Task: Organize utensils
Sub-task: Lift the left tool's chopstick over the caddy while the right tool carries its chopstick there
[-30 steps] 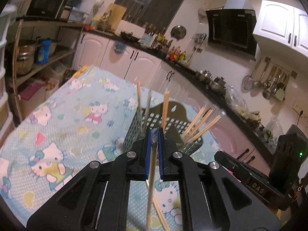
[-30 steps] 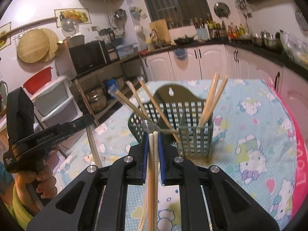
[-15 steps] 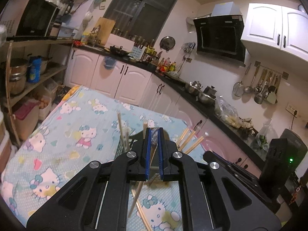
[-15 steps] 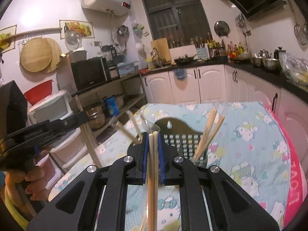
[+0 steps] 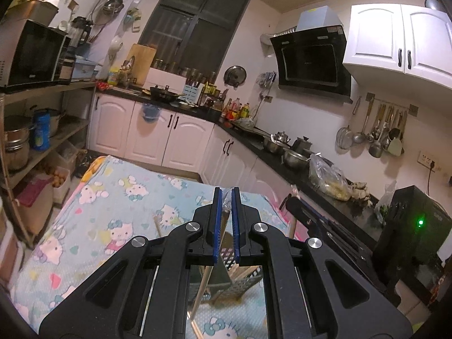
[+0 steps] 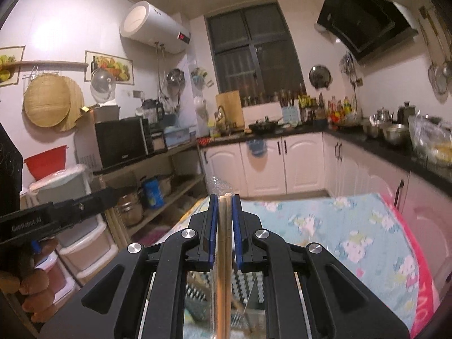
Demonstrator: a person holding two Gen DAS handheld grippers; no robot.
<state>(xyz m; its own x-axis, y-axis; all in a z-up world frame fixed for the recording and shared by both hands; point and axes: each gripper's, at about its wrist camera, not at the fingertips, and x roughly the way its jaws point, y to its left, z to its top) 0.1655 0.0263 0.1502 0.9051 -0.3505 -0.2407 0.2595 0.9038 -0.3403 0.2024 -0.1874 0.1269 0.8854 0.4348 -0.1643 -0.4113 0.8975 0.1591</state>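
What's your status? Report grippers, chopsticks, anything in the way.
Left gripper shut on wrapped chopstick. Right gripper shut on chopstick pair. Holder basket below both grippers, partly hidden. Nothing seen blocking.

I see a table cloth (image 5: 93,197) with little cats on it. A black microwave (image 6: 121,141) sits on a shelf, and a big white water tank (image 6: 154,28) hangs up high. Spoons and ladles (image 5: 378,130) hang on the wall beside white cupboards (image 5: 401,36).

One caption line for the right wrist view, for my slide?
Right gripper clamps paired chopsticks above a cartoon tablecloth.
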